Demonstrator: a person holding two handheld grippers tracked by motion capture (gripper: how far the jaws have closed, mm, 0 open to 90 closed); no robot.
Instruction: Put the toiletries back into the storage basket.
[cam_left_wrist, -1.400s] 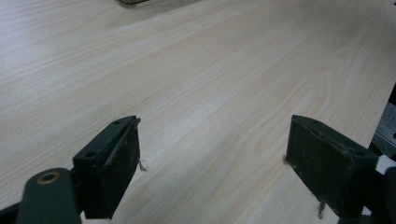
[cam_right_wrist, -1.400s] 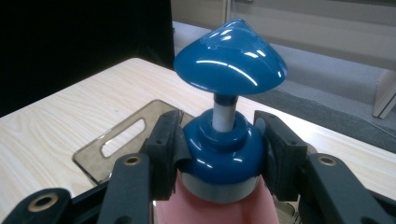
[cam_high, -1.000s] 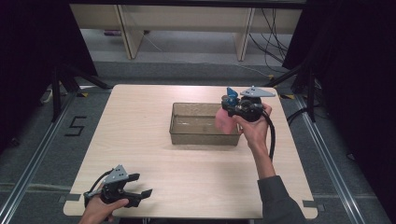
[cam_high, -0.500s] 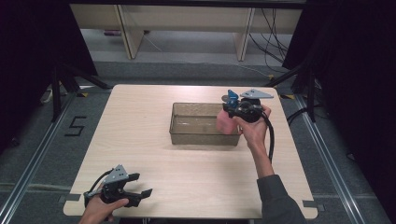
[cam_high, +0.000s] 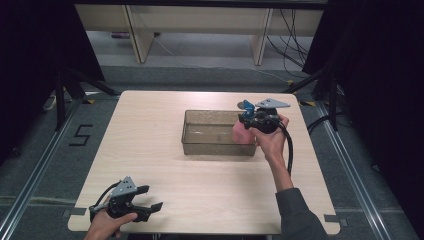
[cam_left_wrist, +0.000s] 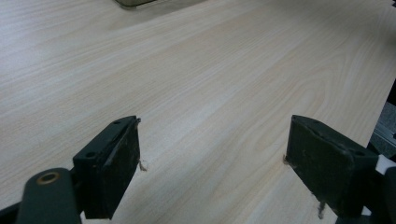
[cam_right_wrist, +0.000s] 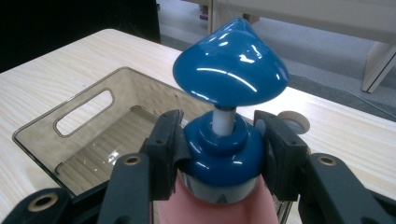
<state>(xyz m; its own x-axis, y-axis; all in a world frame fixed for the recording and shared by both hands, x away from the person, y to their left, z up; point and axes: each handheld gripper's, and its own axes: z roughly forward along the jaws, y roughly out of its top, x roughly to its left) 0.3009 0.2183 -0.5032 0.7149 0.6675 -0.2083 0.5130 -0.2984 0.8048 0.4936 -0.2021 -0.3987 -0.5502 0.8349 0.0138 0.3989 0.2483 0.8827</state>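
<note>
Sitting pinched by its blue collar, the pink pump bottle (cam_right_wrist: 219, 154) hangs at the right end of the clear bin (cam_high: 200, 145), so it can likely go down inside. The right hand-held gripper (cam_high: 250, 120) holds it upright. The left hand-held gripper (cam_high: 150, 197) waits wide open, holding nothing, low on the table (cam_high: 150, 130).

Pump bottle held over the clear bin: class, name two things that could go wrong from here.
1. The right hand-held gripper clamps the pink pump bottle only by its rounded, glossy blue collar, so the bottle might slip or swing.
2. The bottle hangs at the right end wall of the clear bin; lowered carelessly, it could catch the rim and tip.
</note>
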